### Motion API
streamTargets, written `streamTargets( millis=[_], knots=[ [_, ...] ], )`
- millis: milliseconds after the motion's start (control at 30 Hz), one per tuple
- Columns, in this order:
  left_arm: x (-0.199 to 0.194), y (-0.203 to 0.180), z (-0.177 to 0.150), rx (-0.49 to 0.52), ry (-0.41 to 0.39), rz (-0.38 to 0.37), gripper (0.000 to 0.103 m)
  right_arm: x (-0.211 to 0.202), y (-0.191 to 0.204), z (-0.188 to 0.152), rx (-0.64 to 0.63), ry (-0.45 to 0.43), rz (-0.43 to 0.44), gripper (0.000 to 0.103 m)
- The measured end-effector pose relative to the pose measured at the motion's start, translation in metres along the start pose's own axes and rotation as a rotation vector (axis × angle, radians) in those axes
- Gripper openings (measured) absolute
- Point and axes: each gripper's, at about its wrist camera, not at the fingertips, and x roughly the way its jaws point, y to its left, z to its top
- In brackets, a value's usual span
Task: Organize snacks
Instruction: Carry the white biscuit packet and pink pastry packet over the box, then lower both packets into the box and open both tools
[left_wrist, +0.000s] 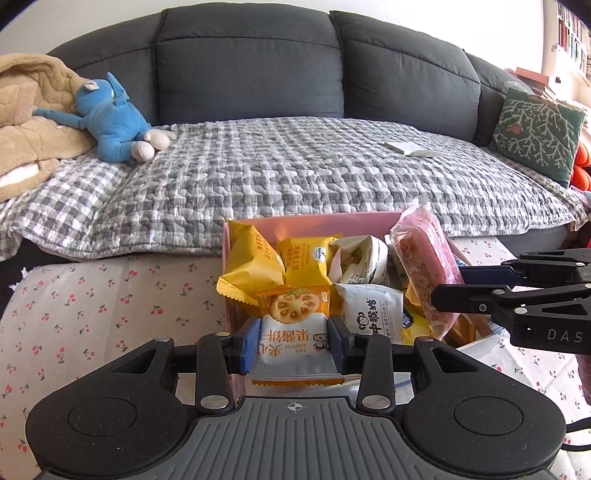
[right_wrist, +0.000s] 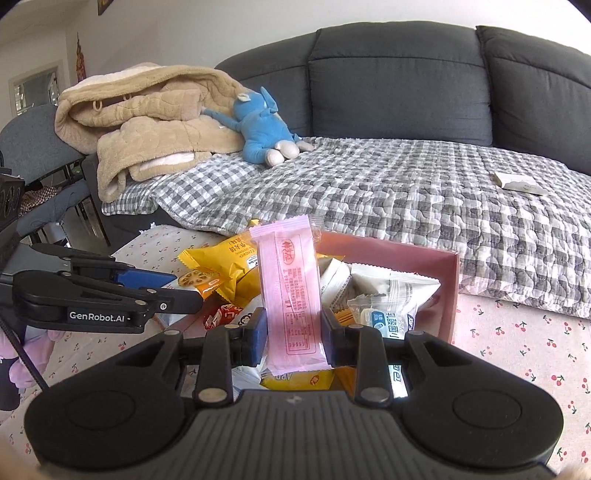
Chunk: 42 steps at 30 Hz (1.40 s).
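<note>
A pink box (left_wrist: 317, 223) (right_wrist: 448, 288) full of snack packets stands on the cherry-print tablecloth (left_wrist: 110, 306). My left gripper (left_wrist: 293, 341) is shut on an orange-and-white jam biscuit packet (left_wrist: 293, 328), held over the box's near edge. My right gripper (right_wrist: 293, 332) is shut on a pink wafer packet (right_wrist: 291, 295), held upright above the box; it also shows in the left wrist view (left_wrist: 424, 266). Yellow packets (left_wrist: 255, 266) and white packets (left_wrist: 373, 310) lie inside the box.
A grey sofa with a checked quilt (left_wrist: 295, 166) runs behind the table. On it lie a blue plush toy (left_wrist: 114, 122), a beige blanket (right_wrist: 147, 122), a green cushion (left_wrist: 535, 133) and a small white packet (left_wrist: 406, 147).
</note>
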Motion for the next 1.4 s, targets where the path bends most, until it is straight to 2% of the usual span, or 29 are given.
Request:
streamTargets(
  millis=[567,867,1033,1133,1200,1400],
  knots=[
    [0.03,-0.006,-0.002,0.05,0.043,0.015,0.037,0.013,-0.001,-0.002,0.004,0.038,-0.01,0.028],
    [0.03,-0.007,-0.004,0.07,0.054,0.014,0.038,0.014,-0.002,-0.002,0.003,0.042,-0.008,0.029],
    [0.026,-0.008,-0.003,0.085,0.051,0.012,0.04,0.01,-0.001,0.0,0.005,0.038,-0.001,0.033],
    [0.022,-0.007,-0.003,0.091,0.052,0.011,0.041,0.007,-0.001,0.0,0.006,0.032,0.005,0.041],
    [0.018,-0.006,-0.003,0.094,0.047,0.01,0.049,0.004,0.001,0.0,0.002,0.03,0.003,0.047],
    [0.002,-0.008,-0.006,0.107,0.027,0.003,0.061,-0.006,0.007,0.002,-0.014,0.013,0.001,0.06]
  ],
)
